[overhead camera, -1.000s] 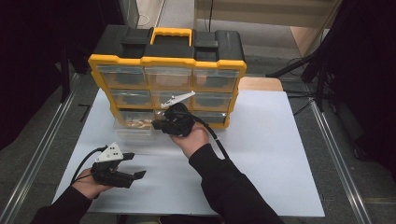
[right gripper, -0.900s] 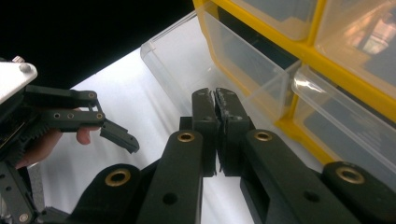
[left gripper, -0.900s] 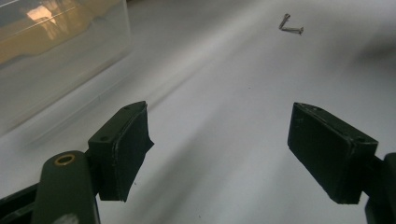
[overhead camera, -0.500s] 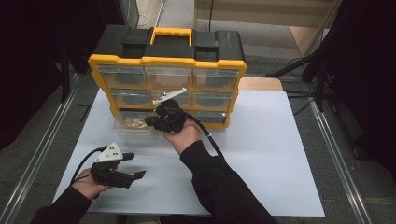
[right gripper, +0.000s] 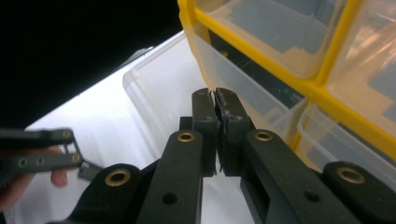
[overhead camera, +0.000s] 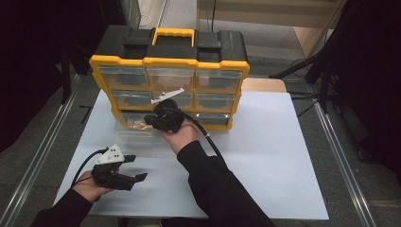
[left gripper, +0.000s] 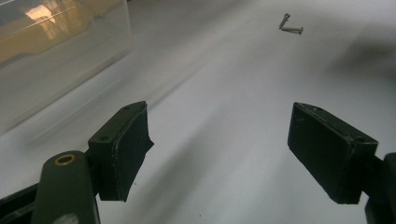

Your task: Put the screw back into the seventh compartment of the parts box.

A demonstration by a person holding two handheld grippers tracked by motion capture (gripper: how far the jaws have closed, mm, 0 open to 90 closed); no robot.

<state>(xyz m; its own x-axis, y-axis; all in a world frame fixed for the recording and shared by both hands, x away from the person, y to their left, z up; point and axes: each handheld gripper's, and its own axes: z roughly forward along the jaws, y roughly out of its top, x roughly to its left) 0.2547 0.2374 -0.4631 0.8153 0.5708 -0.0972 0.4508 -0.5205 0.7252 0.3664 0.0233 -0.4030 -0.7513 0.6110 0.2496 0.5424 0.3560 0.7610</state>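
A yellow and black organizer with clear drawers stands at the back of the white table. Its bottom-left drawer is pulled out and holds brownish small parts. My right gripper hovers over that drawer's right end. Its jaws are shut, with nothing visible between the pads. The clear drawer lies just beyond them. My left gripper rests low at the table's front left, open and empty. Two small screws lie on the table ahead of it, and the drawer stands to its left.
White table surface stretches to the right of the organizer's front and along the near edge. Metal rails run along both sides of the table. A cable trails from my right gripper over the sleeve.
My right gripper has slid a little to the left along the organizer's front, over the pulled-out drawer, still shut. The left gripper has stayed in place.
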